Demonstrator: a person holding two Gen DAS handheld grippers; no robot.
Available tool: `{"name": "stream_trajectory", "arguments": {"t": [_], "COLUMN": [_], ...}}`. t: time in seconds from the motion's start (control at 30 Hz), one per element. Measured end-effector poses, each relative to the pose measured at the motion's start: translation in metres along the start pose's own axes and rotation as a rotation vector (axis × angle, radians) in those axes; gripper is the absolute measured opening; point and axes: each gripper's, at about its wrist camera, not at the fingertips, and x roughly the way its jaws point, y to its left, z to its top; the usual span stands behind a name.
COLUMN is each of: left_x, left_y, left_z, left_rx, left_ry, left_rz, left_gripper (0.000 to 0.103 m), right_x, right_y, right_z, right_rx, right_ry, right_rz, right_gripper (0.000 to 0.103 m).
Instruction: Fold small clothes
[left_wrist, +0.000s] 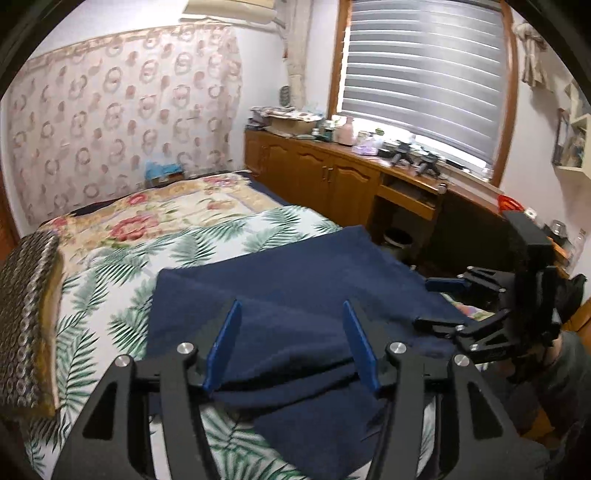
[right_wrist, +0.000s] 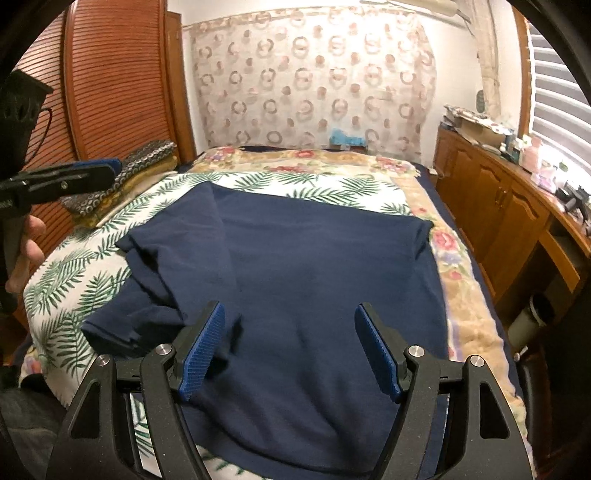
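Note:
A navy blue garment (right_wrist: 314, 266) lies spread on the bed's palm-leaf sheet (right_wrist: 74, 273). Its left side is folded inward, and a sleeve end (right_wrist: 118, 328) bunches at the near left. My right gripper (right_wrist: 291, 350) hovers open over the garment's near part, with nothing between its blue pads. In the left wrist view the left gripper (left_wrist: 291, 345) is also open above a fold of the same garment (left_wrist: 295, 288), gripping nothing. The right gripper (left_wrist: 424, 304) shows at that view's right edge, open over the cloth. A hand (right_wrist: 26, 251) holds the left gripper (right_wrist: 107, 170) above the bed's left side.
A stack of folded patterned blankets (right_wrist: 129, 166) sits at the bed's left edge by a wooden wardrobe (right_wrist: 118, 81). A floral blanket (right_wrist: 295, 162) covers the far bed. Wooden cabinets (right_wrist: 498, 206) with a cluttered top run along the right, under a blinded window (left_wrist: 424, 74).

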Motion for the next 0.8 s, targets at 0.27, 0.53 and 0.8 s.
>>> {"name": "stream_trajectory", "arguments": {"t": [0.27,0.53,0.8], "left_x": [-0.009,-0.011,-0.009], "left_y": [0.036,0.058,0.062], "left_z": [-0.030,-0.047,-0.053], "left_rx": [-0.084,-0.128,-0.140], "left_ry": [0.006,0.017,0.018], "left_rz": [0.085,0.116,0.126], "left_gripper": [0.056,0.056,0.056], "right_x": [0.014,0.042,0.061], "right_y": [0.036,0.066,0.063], "right_z": [0.008,0.010,0.004], "right_rx": [-0.069,-0.141,-0.139], "right_ry": [0.013,0.067,0.125], "right_rz": [0.064,0.098,0.097], "right_gripper": [0.075,0.075,0.075]}}
